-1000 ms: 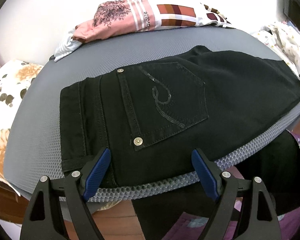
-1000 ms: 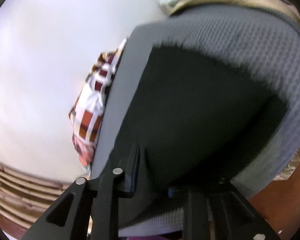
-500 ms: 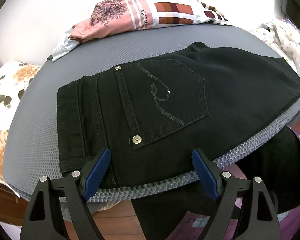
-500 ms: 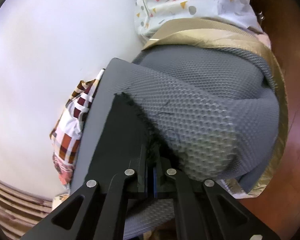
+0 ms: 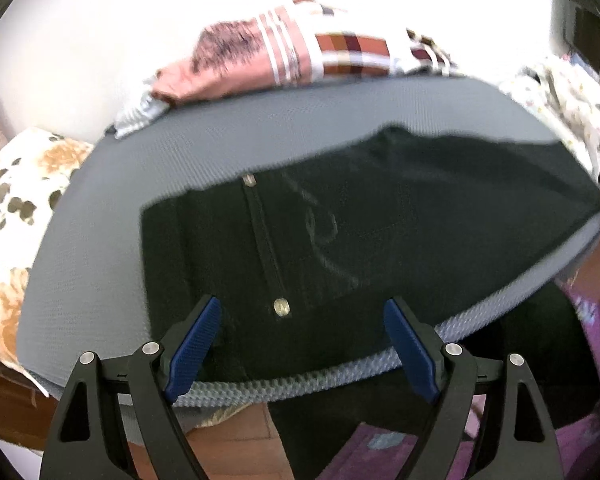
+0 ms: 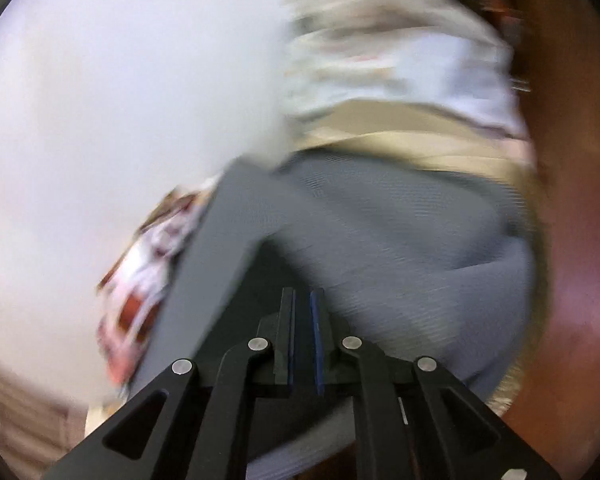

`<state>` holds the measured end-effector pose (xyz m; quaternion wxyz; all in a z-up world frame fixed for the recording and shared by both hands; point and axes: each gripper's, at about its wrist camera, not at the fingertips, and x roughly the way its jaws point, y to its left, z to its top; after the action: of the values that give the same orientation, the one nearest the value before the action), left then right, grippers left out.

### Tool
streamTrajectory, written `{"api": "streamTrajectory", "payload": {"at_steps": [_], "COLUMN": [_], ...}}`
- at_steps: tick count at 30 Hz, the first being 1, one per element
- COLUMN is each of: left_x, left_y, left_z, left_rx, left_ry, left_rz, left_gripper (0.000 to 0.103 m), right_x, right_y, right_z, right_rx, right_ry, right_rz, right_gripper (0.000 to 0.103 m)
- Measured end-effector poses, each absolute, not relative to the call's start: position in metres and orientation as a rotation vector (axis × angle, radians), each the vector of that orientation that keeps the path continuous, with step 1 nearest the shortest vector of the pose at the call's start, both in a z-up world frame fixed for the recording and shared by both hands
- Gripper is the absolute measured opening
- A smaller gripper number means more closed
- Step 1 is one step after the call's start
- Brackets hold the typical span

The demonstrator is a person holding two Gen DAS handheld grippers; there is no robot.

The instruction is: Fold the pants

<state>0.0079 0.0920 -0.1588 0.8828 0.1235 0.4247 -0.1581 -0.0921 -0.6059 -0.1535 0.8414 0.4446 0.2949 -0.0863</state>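
White wall stood behind a grey mesh pad (image 5: 112, 216) that carried the work. At the pad's left edge lay a floral cloth (image 5: 8, 216); along its far edge sat a pile of pink and checked clothes (image 5: 292, 56), and a pale printed fabric (image 5: 560, 96) lay at its far right corner. Black pants (image 5: 440, 240) lay flat across the pad from near its left side to its right edge, back pocket (image 5: 332, 232) up, waistband toward the left. The left gripper (image 5: 302, 346) hovered at the pad's near edge, its jaws wide apart and holding nothing. In the blurred right wrist view, the right gripper (image 6: 302, 344) had its jaws nearly closed; whether they pinched the dark fabric could not be told.
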Motion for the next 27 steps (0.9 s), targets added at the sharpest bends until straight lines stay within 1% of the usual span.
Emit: {"api": "streamTrajectory", "payload": {"at_steps": [2,4,5,6,8,9,10,12,14,16,17,20,23,27], "left_x": [0.007,0.007,0.009,0.009,0.008,0.007,0.006,0.008,0.012,0.015,0.015,0.018,0.021,0.023], "left_y": [0.097,0.105,0.109,0.116,0.124,0.129,0.132,0.138,0.142,0.142,0.141,0.139,0.141,0.145], "left_z": [-0.145,-0.135,-0.133,-0.13,-0.129,-0.13,-0.132,-0.138,-0.146,-0.151,-0.153,-0.158,-0.162,-0.164], "left_rx": [0.24,0.221,0.21,0.19,0.177,0.173,0.172,0.153,0.133,0.133,0.14,0.144,0.131,0.144], "left_ry": [0.841,0.817,0.817,0.817,0.813,0.803,0.799,0.813,0.845,0.858,0.863,0.873,0.89,0.896], "left_rz": [-0.296,-0.248,-0.231,-0.213,-0.188,-0.17,-0.159,-0.138,-0.148,-0.154,-0.157,-0.161,-0.162,-0.133], "left_gripper": [0.084,0.084,0.084,0.084,0.084,0.084,0.084,0.084,0.084,0.084,0.084,0.084,0.084,0.084], "right_x": [-0.054,-0.022,-0.009,0.002,0.013,0.015,0.016,0.023,0.028,0.029,0.029,0.037,0.064,0.125], "right_y": [-0.546,-0.481,-0.448,-0.408,-0.332,-0.29,-0.269,-0.236,-0.225,-0.21,-0.207,-0.212,-0.232,-0.237], "right_z": [-0.139,-0.137,-0.139,-0.143,-0.15,-0.157,-0.162,-0.17,-0.177,-0.19,-0.195,-0.185,-0.156,-0.134], "right_rx": [0.824,0.759,0.732,0.688,0.521,0.392,0.328,0.269,0.288,0.22,0.219,0.261,0.303,0.163], "right_ry": [0.698,0.778,0.824,0.879,0.97,1.01,1.028,1.043,1.057,1.13,1.157,1.165,1.069,0.968], "right_rz": [0.026,0.257,0.366,0.475,0.613,0.652,0.67,0.686,0.708,0.701,0.716,0.77,0.768,0.723], "right_gripper": [0.011,0.014,0.02,0.029,0.035,0.035,0.035,0.037,0.037,0.037,0.039,0.039,0.039,0.04]}}
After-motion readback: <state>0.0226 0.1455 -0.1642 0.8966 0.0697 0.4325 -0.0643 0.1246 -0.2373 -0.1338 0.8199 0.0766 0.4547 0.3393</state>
